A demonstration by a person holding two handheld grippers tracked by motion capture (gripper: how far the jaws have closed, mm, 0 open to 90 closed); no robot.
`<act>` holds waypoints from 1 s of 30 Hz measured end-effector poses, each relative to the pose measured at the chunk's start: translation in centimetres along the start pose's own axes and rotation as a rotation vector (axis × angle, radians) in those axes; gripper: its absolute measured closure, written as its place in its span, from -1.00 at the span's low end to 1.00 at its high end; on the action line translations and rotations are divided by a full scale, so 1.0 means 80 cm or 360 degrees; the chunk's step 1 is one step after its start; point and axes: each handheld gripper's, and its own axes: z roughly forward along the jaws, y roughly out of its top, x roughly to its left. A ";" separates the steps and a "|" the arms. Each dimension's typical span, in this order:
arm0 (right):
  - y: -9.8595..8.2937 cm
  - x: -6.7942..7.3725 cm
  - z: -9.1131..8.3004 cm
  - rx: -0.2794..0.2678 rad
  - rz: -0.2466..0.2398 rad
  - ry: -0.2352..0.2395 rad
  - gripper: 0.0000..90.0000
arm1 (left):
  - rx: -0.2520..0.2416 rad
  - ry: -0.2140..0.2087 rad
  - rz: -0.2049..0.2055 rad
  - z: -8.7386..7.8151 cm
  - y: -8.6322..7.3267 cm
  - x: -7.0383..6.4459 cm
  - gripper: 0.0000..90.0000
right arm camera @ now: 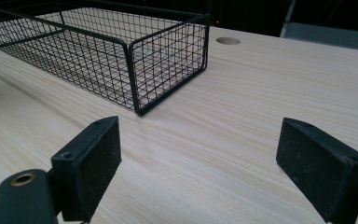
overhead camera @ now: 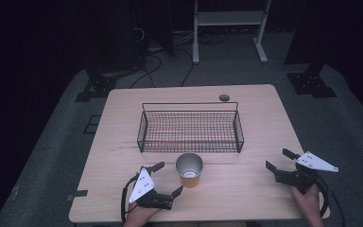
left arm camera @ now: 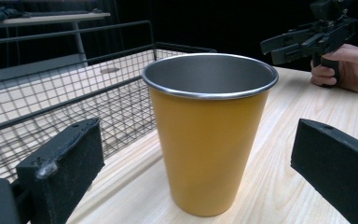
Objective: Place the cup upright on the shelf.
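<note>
Left gripper (overhead camera: 167, 178): gaping released, facing the yellow cup (overhead camera: 189, 170) at its 1 o'clock.
Right gripper (overhead camera: 279, 159): lying released, grasping nothing.

cup (left arm camera: 208, 140): matt yellow outside, brushed metal inside (shiny rim); wire mesh basket (overhead camera: 190, 130); pale wood table (overhead camera: 246, 189).

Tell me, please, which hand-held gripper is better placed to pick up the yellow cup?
Left. The left hand-held gripper sits open right beside the yellow cup, its jaws already either side of it. The right hand-held gripper is open too, but far off near the table's right edge.
</note>
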 end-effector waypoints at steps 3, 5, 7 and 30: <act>0.000 0.000 0.000 -0.0002 -0.0001 0.0004 -0.71 | 0.0023 -0.0017 0.0020 0.007 -0.001 -0.004 -0.97; 0.000 0.000 0.000 -0.0002 -0.0002 0.0001 -0.71 | 0.0036 -0.0046 0.0012 0.012 -0.002 -0.007 -0.97; 0.000 0.000 0.000 -0.0002 -0.0002 0.0002 -0.71 | 0.0045 -0.0052 0.0015 0.015 -0.003 -0.008 -0.97; 0.000 0.000 0.000 -0.0003 -0.0005 0.0012 -0.71 | 0.0086 -0.0032 -0.0012 0.066 0.001 -0.011 -0.97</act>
